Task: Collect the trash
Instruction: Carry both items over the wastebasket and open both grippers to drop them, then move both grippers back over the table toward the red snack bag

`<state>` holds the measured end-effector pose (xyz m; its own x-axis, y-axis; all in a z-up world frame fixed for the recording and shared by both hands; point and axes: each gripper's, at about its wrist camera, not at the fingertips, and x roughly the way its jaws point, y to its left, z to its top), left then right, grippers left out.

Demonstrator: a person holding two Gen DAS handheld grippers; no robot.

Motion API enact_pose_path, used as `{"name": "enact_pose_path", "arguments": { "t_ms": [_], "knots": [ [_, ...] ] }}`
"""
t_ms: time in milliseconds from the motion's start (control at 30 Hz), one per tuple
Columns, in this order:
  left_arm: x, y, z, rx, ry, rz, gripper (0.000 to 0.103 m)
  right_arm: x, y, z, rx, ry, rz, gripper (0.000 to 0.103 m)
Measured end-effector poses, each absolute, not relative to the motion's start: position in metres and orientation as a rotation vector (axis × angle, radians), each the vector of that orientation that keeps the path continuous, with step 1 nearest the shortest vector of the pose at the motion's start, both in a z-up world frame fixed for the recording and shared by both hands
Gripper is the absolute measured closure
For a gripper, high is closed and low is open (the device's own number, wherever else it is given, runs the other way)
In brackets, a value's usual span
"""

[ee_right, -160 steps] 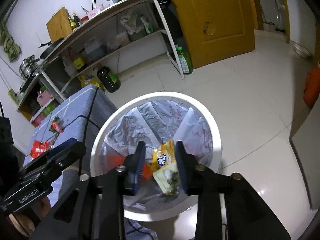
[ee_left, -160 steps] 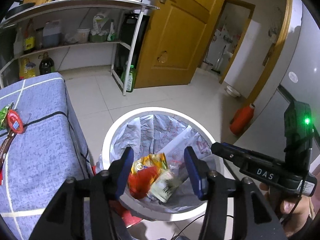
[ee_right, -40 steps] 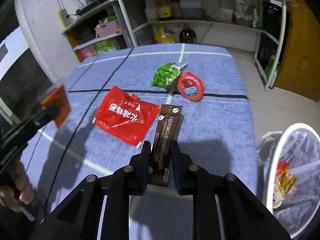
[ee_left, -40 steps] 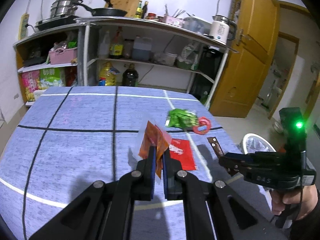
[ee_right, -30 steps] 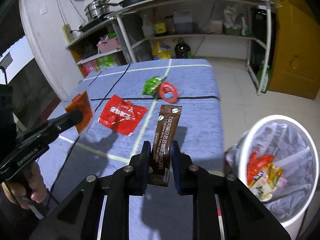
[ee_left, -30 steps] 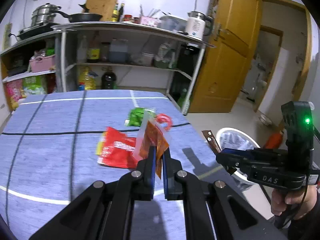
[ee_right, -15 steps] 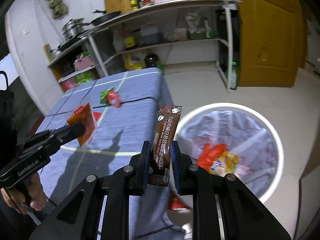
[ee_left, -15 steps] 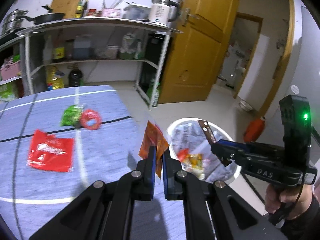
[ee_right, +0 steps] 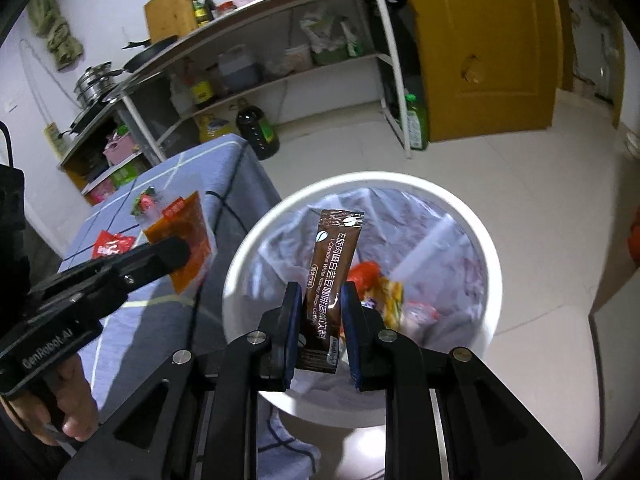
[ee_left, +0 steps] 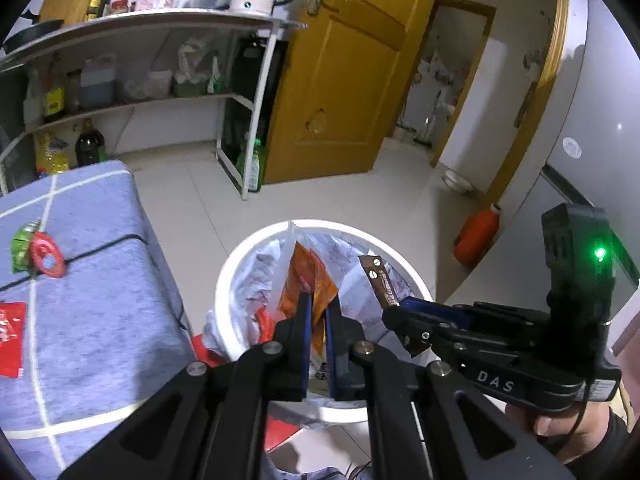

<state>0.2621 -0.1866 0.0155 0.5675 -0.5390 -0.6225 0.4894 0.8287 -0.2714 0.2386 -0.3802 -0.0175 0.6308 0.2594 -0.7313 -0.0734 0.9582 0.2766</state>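
The left gripper (ee_left: 316, 308) pinches an orange packet (ee_left: 308, 280), its jaws pressed nearly together. The right gripper (ee_right: 320, 304) pinches a brown coffee stick (ee_right: 332, 272) that stands upright between its jaws. Both hang over the white bin (ee_right: 486, 240), which has a plastic bag and some wrappers (ee_right: 384, 288) inside. The blue table (ee_left: 92, 320) is at nine o'clock from the bin, just beside it. A red packet (ee_left: 10, 332), a green wrapper (ee_left: 20, 240) and a red ring (ee_left: 48, 258) lie on the table.
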Motion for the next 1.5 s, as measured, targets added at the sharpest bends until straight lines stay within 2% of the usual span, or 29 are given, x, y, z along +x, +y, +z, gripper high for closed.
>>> {"name": "enact_pose_path", "arguments": {
  "t_ms": [267,333,367,467,667,1300,1367,1433,1500],
  "knots": [
    [0.271,-0.203,-0.004,-0.074,0.806,-0.599,0.094,0.245,-0.395,-0.031,0.249,0.905,0.132,0.079],
    [0.269,-0.202,-0.005,-0.073,0.805,-0.599,0.086,0.245,-0.394,-0.032,0.249,0.906,0.125,0.078],
    [0.269,-0.203,-0.004,-0.073,0.803,-0.596,0.085,0.245,-0.395,-0.032,0.25,0.907,0.124,0.076],
    [0.267,-0.2,-0.003,-0.078,0.8,-0.593,0.085,0.244,-0.397,-0.031,0.258,0.901,0.121,0.071],
    [0.259,-0.183,0.009,-0.085,0.767,-0.57,0.085,0.236,-0.396,-0.017,0.265,0.844,0.134,0.068],
    [0.211,-0.073,0.047,-0.139,0.64,-0.45,0.084,0.211,-0.315,0.028,0.178,0.716,0.373,0.067],
    [0.207,-0.055,0.048,-0.137,0.63,-0.42,0.079,0.21,-0.305,0.031,0.162,0.71,0.393,0.067],
    [0.204,-0.037,0.047,-0.144,0.619,-0.389,0.061,0.209,-0.294,0.035,0.146,0.699,0.415,0.067],
    [0.202,-0.019,0.048,-0.15,0.608,-0.352,0.057,0.209,-0.282,0.038,0.13,0.691,0.436,0.067]
  ]
}}
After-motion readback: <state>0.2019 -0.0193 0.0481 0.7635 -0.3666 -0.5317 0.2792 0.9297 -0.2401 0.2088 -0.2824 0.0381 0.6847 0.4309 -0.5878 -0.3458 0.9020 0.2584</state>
